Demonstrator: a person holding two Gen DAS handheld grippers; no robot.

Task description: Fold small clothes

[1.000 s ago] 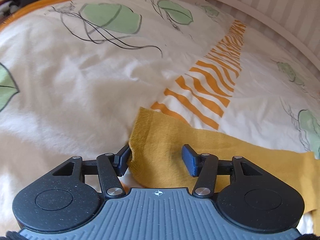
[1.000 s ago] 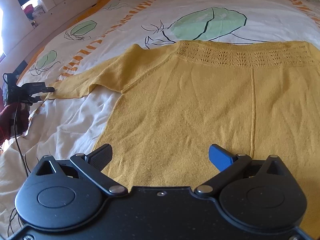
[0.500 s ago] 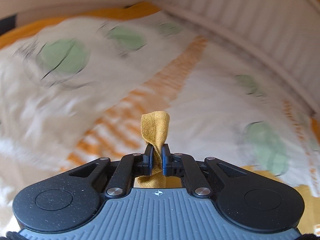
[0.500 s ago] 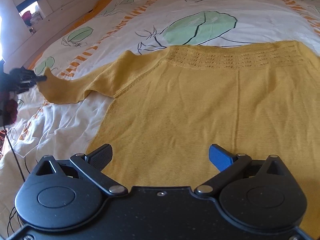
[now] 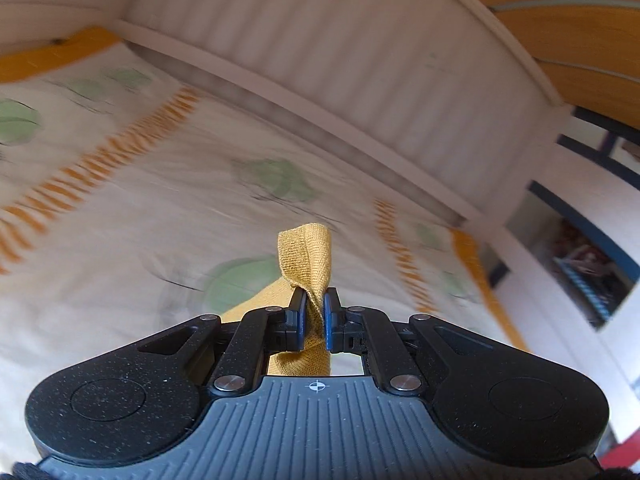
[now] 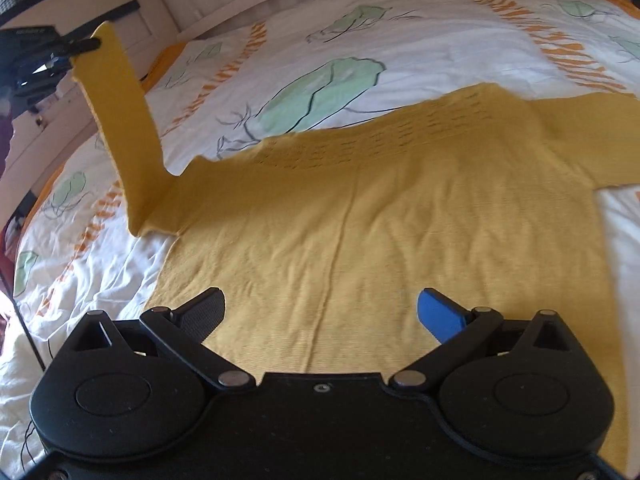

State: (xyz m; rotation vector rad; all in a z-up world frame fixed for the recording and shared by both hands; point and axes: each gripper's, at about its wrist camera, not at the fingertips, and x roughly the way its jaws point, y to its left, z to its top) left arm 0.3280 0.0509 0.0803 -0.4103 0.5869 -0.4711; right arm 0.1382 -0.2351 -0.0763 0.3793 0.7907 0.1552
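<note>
A mustard-yellow knit sweater lies flat on the bed, neckline away from me. My left gripper is shut on the cuff of its left sleeve, which sticks up between the pads. In the right wrist view that sleeve rises steeply from the shoulder up to the left gripper at the upper left. The other sleeve lies flat at the right. My right gripper is open and empty, low over the sweater's hem.
The bed cover is white with green leaves and orange stripes. A white ribbed bed frame runs along the far side. Rumpled white sheet lies at the left of the sweater.
My left gripper closed on the sleeve cuff and has lifted it high off the bed, swinging toward the sweater body. The right gripper has stayed open and shifted slightly.
</note>
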